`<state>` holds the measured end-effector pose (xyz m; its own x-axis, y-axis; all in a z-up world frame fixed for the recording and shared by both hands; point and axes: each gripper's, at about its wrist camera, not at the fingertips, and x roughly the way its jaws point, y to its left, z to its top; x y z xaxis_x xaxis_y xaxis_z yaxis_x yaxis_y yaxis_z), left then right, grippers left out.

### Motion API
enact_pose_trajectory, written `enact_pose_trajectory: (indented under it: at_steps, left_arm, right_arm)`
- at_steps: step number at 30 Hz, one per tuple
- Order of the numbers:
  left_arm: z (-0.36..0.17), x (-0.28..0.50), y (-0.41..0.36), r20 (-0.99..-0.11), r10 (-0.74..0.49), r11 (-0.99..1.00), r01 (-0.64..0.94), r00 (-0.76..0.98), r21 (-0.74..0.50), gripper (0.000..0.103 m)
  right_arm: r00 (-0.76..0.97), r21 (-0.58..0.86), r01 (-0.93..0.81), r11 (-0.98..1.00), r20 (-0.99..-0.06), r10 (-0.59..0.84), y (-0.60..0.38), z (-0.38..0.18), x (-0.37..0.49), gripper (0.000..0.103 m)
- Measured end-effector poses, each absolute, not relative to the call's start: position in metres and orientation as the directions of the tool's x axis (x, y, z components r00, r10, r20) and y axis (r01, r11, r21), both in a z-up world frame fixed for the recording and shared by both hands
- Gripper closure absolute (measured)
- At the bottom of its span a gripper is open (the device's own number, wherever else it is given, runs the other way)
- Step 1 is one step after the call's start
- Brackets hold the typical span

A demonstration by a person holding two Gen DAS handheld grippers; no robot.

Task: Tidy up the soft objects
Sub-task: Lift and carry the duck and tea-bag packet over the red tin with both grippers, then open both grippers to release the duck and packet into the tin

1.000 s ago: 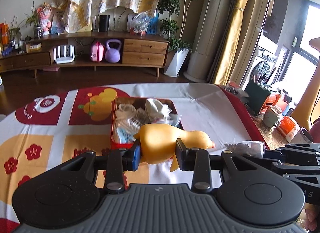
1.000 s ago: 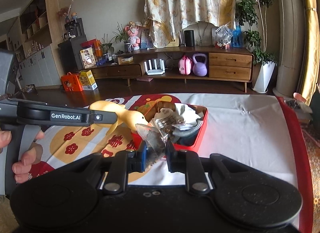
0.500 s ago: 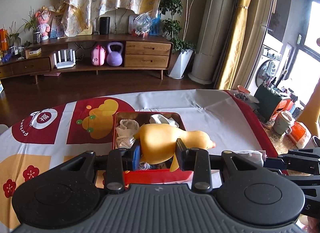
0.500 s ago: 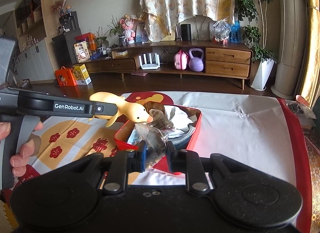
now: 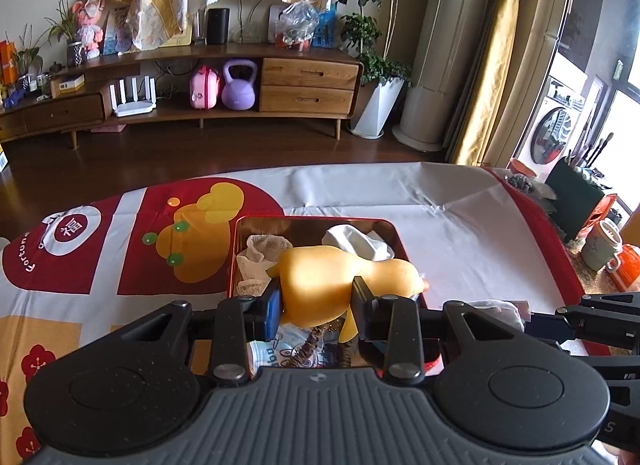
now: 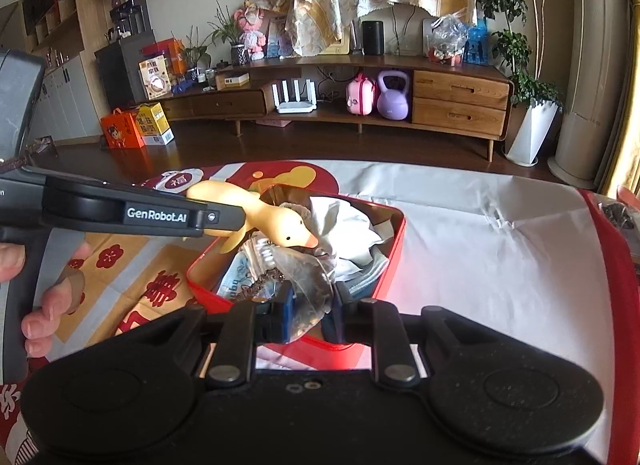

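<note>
My left gripper is shut on a soft yellow duck and holds it above the red tin box. The duck also shows in the right wrist view, its beak over the box. My right gripper is shut on a clear plastic bag with dark contents, at the box's near edge. The box holds a white cloth, a lace cloth and a printed packet.
The table carries a white, red and yellow patterned cloth. A hand holds the left gripper at the left. Cups and a dark bin stand beyond the right table edge. A wooden sideboard lines the far wall.
Both grippers have moved forward over the red box. The duck now hangs above the box's contents, and the bag has come to the box's near edge. Both grips are unchanged.
</note>
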<state>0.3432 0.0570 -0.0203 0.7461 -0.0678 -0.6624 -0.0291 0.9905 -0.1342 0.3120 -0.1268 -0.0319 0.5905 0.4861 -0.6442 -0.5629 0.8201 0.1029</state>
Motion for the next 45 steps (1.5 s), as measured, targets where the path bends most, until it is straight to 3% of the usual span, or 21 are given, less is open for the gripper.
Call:
enact_pose_trajectory:
  at_steps: [15,33,37,39,45]
  left_arm:
    - [-0.065,0.39,0.058,-0.701,-0.067,0.988,-0.051,0.71,-0.147,0.068]
    - [-0.098,0.402,0.055,-0.715,-0.073,0.989,-0.041,0.695,-0.14,0.067]
    - [-0.1,0.401,0.056,-0.711,-0.066,0.99,-0.044,0.7,-0.134,0.064]
    - [-0.099,0.399,0.057,-0.71,-0.069,0.99,-0.042,0.701,-0.138,0.061]
    - [-0.093,0.39,0.058,-0.693,-0.063,0.99,-0.044,0.718,-0.135,0.038]
  right_arm:
    - [0.496,0.167,-0.558,0.813,-0.717,0.489,-0.105,-0.074,0.35,0.082]
    - [0.478,0.185,-0.542,0.82,-0.734,0.482,-0.103,-0.092,0.359,0.07]
    - [0.477,0.181,-0.547,0.817,-0.734,0.483,-0.102,-0.092,0.356,0.064]
    - [0.487,0.176,-0.545,0.82,-0.73,0.48,-0.103,-0.09,0.353,0.056]
    - [0.503,0.177,-0.539,0.823,-0.716,0.484,-0.108,-0.082,0.348,0.052]
